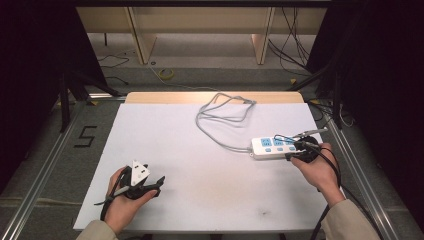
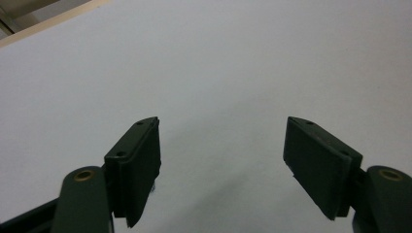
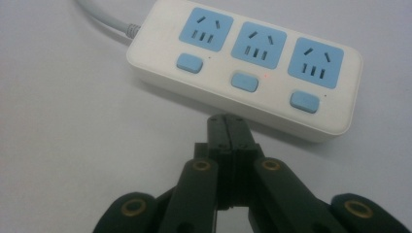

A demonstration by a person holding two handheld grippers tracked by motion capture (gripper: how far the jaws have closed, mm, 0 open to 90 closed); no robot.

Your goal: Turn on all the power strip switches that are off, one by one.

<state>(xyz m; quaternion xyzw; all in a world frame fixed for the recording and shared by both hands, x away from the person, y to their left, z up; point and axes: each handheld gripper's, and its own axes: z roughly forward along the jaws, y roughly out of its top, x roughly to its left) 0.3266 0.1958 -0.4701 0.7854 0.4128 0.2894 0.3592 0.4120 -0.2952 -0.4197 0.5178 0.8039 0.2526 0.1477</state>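
Note:
A white power strip (image 1: 274, 148) with three blue sockets and blue switches lies at the table's right side; up close the power strip (image 3: 252, 63) shows its grey cord leaving at the top left. My right gripper (image 3: 227, 124) is shut with nothing between its jaws, its tip just short of the strip's near edge, below the middle switch. In the high view the right gripper (image 1: 298, 150) sits at the strip's right end. My left gripper (image 2: 221, 145) is open above bare white tabletop, and the left gripper (image 1: 156, 184) rests near the table's front left.
The strip's grey cord (image 1: 225, 112) loops across the far middle of the white table (image 1: 200, 150). A metal frame rail (image 1: 360, 175) runs along the right side and another along the left. Cables lie on the floor beyond the table.

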